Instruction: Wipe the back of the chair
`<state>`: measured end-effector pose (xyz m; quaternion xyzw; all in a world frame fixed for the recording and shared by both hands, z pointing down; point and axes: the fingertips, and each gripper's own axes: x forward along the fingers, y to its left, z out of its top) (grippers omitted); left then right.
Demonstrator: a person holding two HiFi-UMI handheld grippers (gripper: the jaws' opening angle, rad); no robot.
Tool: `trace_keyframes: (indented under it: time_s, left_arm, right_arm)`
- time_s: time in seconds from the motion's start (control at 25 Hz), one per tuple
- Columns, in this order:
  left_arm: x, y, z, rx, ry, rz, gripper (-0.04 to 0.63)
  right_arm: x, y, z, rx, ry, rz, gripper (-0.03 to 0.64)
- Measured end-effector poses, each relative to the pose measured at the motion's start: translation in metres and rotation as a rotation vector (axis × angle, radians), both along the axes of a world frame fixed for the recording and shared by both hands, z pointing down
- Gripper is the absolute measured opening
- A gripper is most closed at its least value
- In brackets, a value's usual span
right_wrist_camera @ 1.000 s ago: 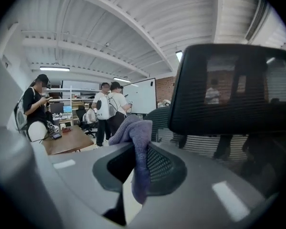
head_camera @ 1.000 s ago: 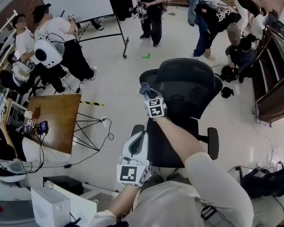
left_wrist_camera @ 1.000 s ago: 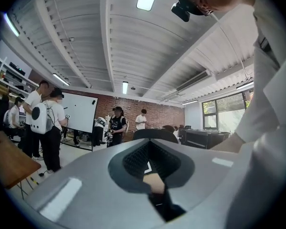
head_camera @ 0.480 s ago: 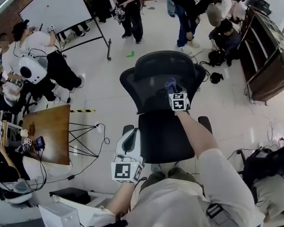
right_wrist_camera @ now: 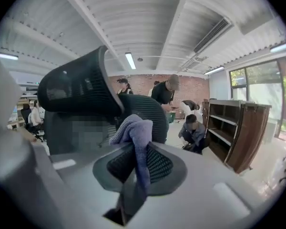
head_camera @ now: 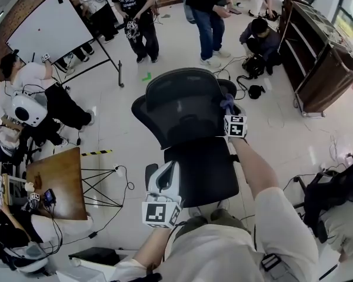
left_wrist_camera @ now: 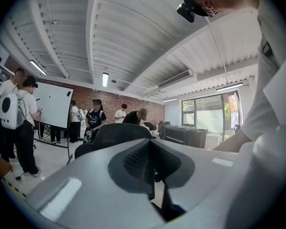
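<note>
Directly below the head camera stands the black mesh chair (head_camera: pixel 200 169), seat nearest the person and backrest (head_camera: pixel 179 104) beyond it, so the arm must reach over the seat to wipe. Low on the left, just beside the armrest (head_camera: pixel 149 172), the left gripper (head_camera: pixel 166 172) hangs with its jaws pressed together on nothing. It is probably parked out of the way, since the wiping needs only one tool. The right gripper (head_camera: pixel 230 111) is stretched out to the backrest's right edge, jaws clamped on a bluish-purple cloth (head_camera: pixel 227 102). Its bunched end sticks out past the tips, so fabric rather than plastic meets the mesh. Whether the cloth touches that edge or sits just beside it, I cannot tell.
</note>
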<state>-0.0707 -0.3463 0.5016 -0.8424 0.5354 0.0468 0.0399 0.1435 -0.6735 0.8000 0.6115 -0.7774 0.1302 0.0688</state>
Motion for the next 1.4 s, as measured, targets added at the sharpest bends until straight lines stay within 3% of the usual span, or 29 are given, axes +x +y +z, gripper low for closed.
trace_keyframes:
  time_s: [0.08, 0.2, 0.28, 0.36, 0.52, 0.68, 0.8, 0.92, 1.04, 1.16, 1.24, 1.32, 1.4]
  left_arm:
    - [-0.009, -0.002, 0.0, 0.006, -0.001, -0.008, 0.061]
    - [-0.034, 0.005, -0.002, 0.007, 0.005, -0.05, 0.061]
    - [-0.053, 0.01, 0.0, -0.005, 0.019, -0.109, 0.061]
    - [-0.063, -0.001, -0.001, -0.012, 0.023, -0.139, 0.061]
    - [-0.078, -0.047, -0.008, -0.047, 0.019, -0.192, 0.061]
    - [-0.109, -0.039, 0.003, -0.096, 0.012, -0.281, 0.061]
    - [-0.122, -0.038, 0.005, -0.096, 0.014, -0.293, 0.061]
    - [-0.111, -0.045, -0.002, -0.092, 0.015, -0.256, 0.061]
    - [-0.084, -0.045, 0.005, -0.134, 0.001, -0.189, 0.061]
    - [-0.058, -0.046, 0.005, -0.069, 0.017, -0.111, 0.061]
    - [-0.041, -0.05, 0.009, -0.069, 0.018, -0.06, 0.061]
    - [-0.028, -0.056, 0.016, -0.079, 0.014, -0.029, 0.061]
    - [-0.016, -0.06, 0.024, -0.087, 0.011, -0.016, 0.061]
  right_arm:
    - [-0.051, 0.017, -0.003, 0.031, -0.039, -0.072, 0.049]
    - [-0.175, 0.06, -0.005, 0.067, -0.076, -0.265, 0.049]
    - [-0.263, 0.083, -0.001, 0.055, -0.084, -0.403, 0.049]
    - [-0.322, 0.076, 0.004, 0.036, -0.076, -0.476, 0.049]
    - [-0.375, 0.01, 0.021, -0.034, -0.041, -0.521, 0.049]
    - [-0.402, -0.007, 0.04, -0.068, -0.004, -0.558, 0.049]
    - [-0.387, -0.021, 0.039, -0.074, 0.0, -0.515, 0.049]
    - [-0.338, -0.031, 0.046, -0.091, 0.005, -0.439, 0.049]
    - [-0.246, -0.037, 0.069, -0.132, 0.008, -0.311, 0.049]
    - [-0.127, -0.039, 0.088, -0.166, 0.03, -0.145, 0.049]
    - [-0.053, -0.042, 0.084, -0.156, 0.033, -0.043, 0.049]
    - [-0.004, -0.043, 0.084, -0.159, 0.03, 0.018, 0.049]
    - [0.017, -0.045, 0.091, -0.178, 0.025, 0.034, 0.049]
